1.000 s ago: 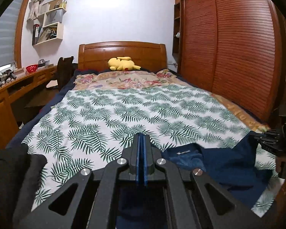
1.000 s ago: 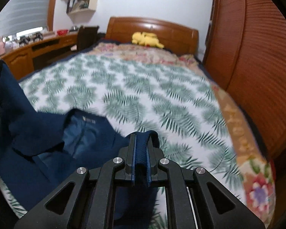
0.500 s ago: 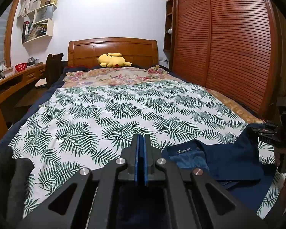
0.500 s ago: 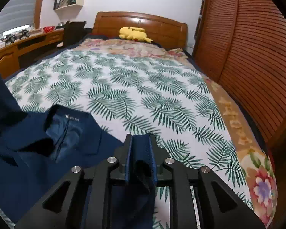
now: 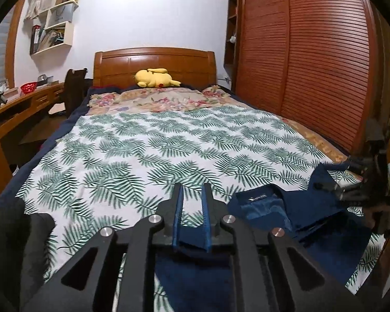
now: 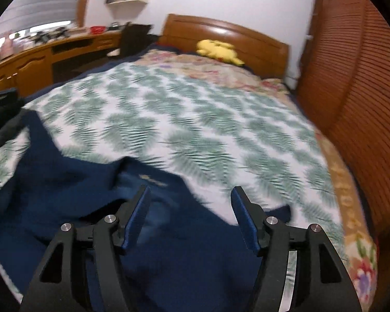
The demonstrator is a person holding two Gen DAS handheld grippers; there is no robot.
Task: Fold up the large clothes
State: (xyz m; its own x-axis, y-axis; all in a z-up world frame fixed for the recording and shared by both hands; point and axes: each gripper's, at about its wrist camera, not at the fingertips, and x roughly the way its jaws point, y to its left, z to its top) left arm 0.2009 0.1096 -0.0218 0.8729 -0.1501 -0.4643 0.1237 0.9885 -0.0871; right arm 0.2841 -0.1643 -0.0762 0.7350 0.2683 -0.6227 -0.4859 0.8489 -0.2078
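Navy garment (image 5: 322,236), neck label unreadable; left fingers (image 5: 179,208) barely parted, right fingers (image 6: 137,214) wide, both opening, gripping nothing.

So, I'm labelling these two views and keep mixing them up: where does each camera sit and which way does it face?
Left wrist: on the left gripper, at the foot of the bed, facing the headboard; its fingers are opening with navy shirt cloth between them; the right gripper shows at far right.
Right wrist: on the right gripper, same end, angled left toward the desk; fingers opening, clear of the shirt.
Shared: shirt, leaf bedspread, yellow plush toy.
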